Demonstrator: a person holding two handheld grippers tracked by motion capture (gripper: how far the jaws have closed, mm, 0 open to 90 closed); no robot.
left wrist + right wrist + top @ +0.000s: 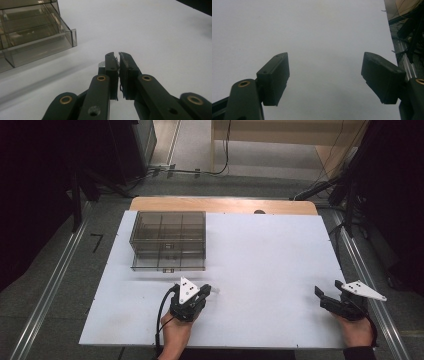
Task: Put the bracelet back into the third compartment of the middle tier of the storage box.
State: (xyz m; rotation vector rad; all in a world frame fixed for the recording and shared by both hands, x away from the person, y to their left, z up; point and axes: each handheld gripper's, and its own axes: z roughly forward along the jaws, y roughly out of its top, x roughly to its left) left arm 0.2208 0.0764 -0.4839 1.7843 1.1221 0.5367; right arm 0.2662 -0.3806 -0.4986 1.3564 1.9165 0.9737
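- At the bench's (260,250) near edge, two hands come in from below, each holding one gripper.
- The left gripper (202,292) sits near the middle of the near edge, held by the left hand (175,332). In the left gripper view its jaws are drawn nearly together with a thin gap; a small pale piece (101,64) shows just behind the left jaw, and it cannot be told whether the jaws hold it.
- The high view shows a small light bit at that gripper's tip, too small to name.
- The right gripper (325,297) sits near the near right corner, held by the right hand (357,330). The right gripper view (324,75) shows its jaws spread wide apart, with bare white bench between them.
- Toward the far left corner stands one smoky clear drawer box (168,240), well apart from both grippers; the high view shows its inner dividers.
- The left gripper view shows the box's (35,32) lowest drawer pulled out forward.
- Beyond the far edge, a strip of wood (220,205) shows.
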